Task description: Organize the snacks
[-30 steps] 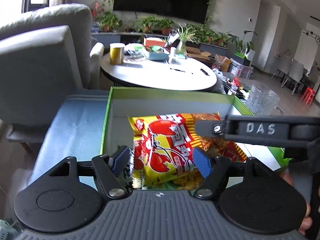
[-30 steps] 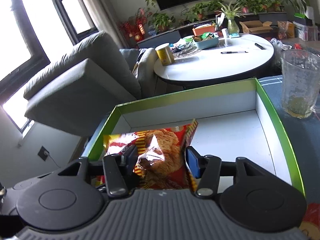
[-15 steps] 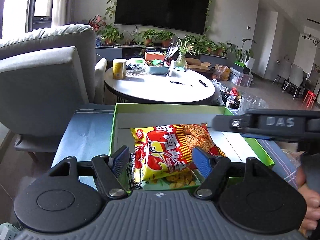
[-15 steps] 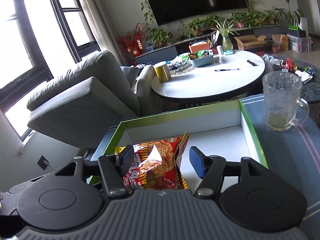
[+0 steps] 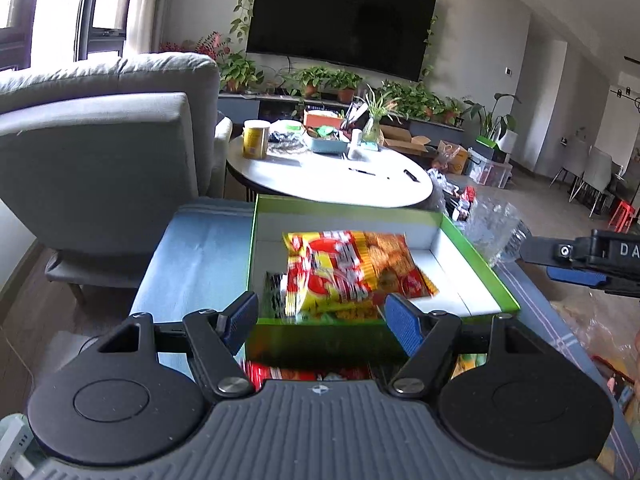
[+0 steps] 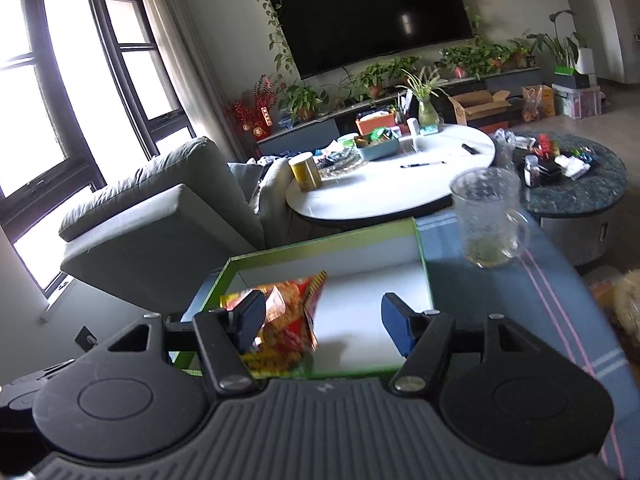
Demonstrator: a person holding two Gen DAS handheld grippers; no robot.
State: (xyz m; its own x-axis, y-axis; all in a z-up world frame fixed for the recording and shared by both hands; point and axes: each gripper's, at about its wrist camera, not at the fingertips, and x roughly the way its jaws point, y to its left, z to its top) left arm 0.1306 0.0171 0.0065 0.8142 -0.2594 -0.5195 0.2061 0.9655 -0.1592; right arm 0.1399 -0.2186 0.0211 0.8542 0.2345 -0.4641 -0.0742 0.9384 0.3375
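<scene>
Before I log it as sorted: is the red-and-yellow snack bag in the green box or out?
In. The snack bag lies on the white floor inside the green box walls.

1. Box [image 5: 476, 256] sits on a cloth-covered table [image 5: 192, 252]; snack bag [image 5: 352, 268] lies inside it, toward the near-left part of the floor.
2. Glass mug [image 6: 490, 216] stands on the cloth just right of the box's far corner.
3. Armchair [image 5: 100, 160] stands left of the table.
4. Round table [image 5: 332, 176] is behind the box; a can [image 5: 255, 139] stands at its left edge.
5. Television [image 5: 340, 20] hangs on the far wall, potted plants [image 5: 320, 80] in a row beneath it.
6. More snack packets [image 5: 616, 356] lie right of the box, near side.
</scene>
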